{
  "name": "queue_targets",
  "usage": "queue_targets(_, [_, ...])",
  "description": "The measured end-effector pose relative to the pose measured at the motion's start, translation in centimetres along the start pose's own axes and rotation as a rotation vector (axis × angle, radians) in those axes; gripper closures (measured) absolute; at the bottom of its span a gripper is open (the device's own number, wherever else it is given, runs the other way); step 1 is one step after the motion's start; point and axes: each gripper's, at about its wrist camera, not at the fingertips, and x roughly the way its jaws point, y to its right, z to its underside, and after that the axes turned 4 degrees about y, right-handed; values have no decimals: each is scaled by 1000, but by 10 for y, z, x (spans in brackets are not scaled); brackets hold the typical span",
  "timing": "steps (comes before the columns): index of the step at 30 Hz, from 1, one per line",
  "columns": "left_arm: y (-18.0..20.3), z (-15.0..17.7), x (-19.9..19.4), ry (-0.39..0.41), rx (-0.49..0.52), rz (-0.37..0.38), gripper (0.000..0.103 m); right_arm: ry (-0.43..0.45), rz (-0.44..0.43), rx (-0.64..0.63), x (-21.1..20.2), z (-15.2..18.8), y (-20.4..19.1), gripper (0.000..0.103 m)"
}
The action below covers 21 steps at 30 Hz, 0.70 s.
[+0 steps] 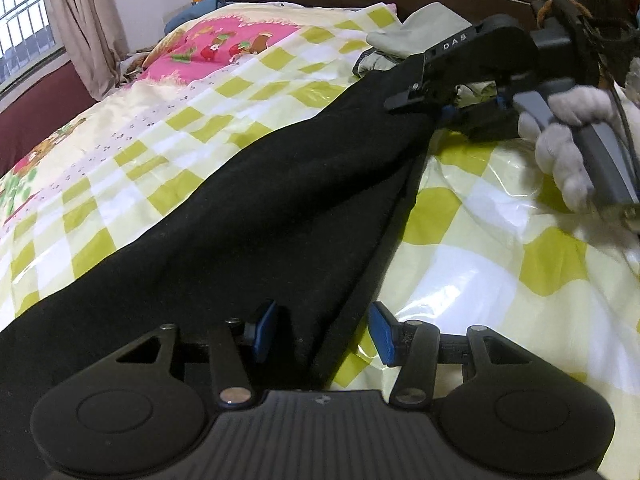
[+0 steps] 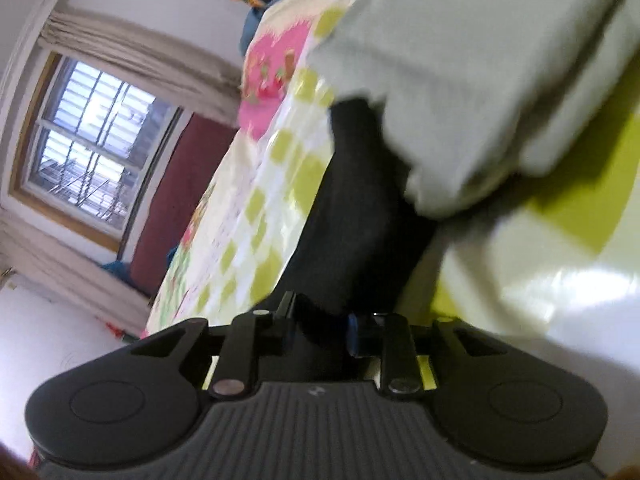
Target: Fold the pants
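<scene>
the pants (image 1: pixel 256 208), black and long, are laid out on the checked bedcover (image 1: pixel 480 272), running from under the left claw (image 1: pixel 322 330) away to the right claw (image 1: pixel 430 110) at the far end. the left claw is held wide, its blue pads (image 1: pixel 382 334) set on either side of the near edge of the cloth, with a fold of fabric lying between them but not pinched; this placement seems meant for a grip on that end. the right claw, gripped by a gloved hand (image 1: pixel 568 148), is seen at the opposite end. in the right wrist view, which is blurred, the right claw (image 2: pixel 320 330) appears narrowed with black cloth in the gap between its fingers, but whether the cloth is truly clamped cannot be told. the two ends are probably being taken so that the length can be lifted and doubled over. beyond the right claw, a pale grey garment (image 2: pixel 460 80) lies touching the far end of the pants, and it could be caught up in the fold if the cloth is dragged that way.
</scene>
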Motion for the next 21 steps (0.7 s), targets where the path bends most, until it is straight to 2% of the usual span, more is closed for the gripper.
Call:
queue_targets(5, [-1,0,0,4,7,3,40,75,-50,-116,-8,-10,-23,76])
queue_targets(8, [-2,-1,1,4,7,5,40,100,-7,-167,-2,-17,-34,66])
queue_targets(16, [-1,0,0,7,1,8,40,126,11,-196,-12,-29,-37,59])
queue_targets(17, [-1,0,0,8,1,8,40,120,15,-201,-13,-32,-37,65])
queue_targets(18, [-1,0,-1,9,1,8,39,111,32,-213,-11,-35,-38,84])
queue_targets(19, [-1,0,0,9,2,8,39,99,58,-229,-8,-38,-41,95])
queue_targets(21, [-1,-1,0,9,3,7,39,91,26,-223,-3,-46,-47,97])
